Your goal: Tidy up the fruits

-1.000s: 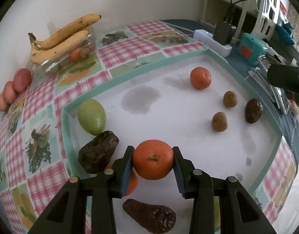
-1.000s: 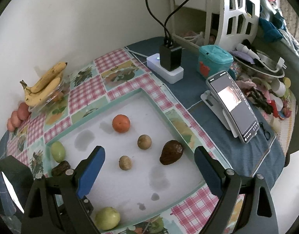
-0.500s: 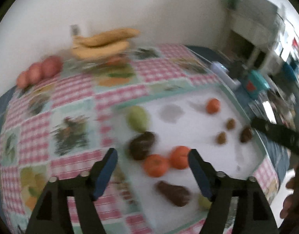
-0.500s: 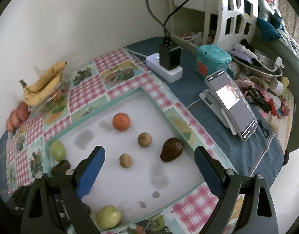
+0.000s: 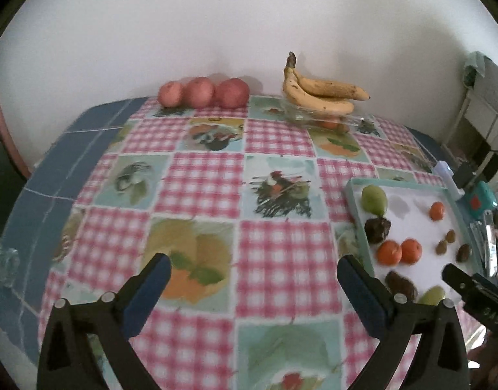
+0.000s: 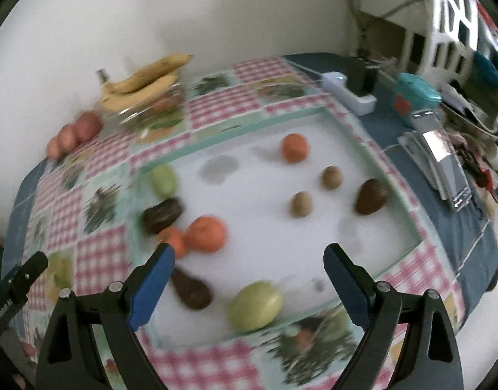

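Note:
A white tray (image 6: 330, 253) with a teal rim holds the fruit: two oranges side by side (image 6: 206, 234), a third orange (image 6: 294, 148) at the back, green fruits (image 6: 255, 302) (image 6: 164, 180), dark avocados (image 6: 370, 196) (image 6: 162, 214) (image 6: 192, 291) and two kiwis (image 6: 301, 204). My right gripper (image 6: 249, 282) is open and empty above the tray's near edge. My left gripper (image 5: 253, 287) is open and empty over the checked tablecloth, left of the tray (image 5: 354, 201). The two oranges (image 5: 400, 252) show at its right.
Bananas (image 5: 320, 92) lie on a clear dish at the back by the wall, with three red apples (image 5: 201, 92) to their left. A power strip (image 6: 349, 92), a teal box (image 6: 416, 96) and a phone on a stand (image 6: 440, 159) sit right of the tray.
My left gripper let go of the orange beside the other one, opened wide, and pulled back and swung left over the cloth. My right gripper has dropped closer to the tray.

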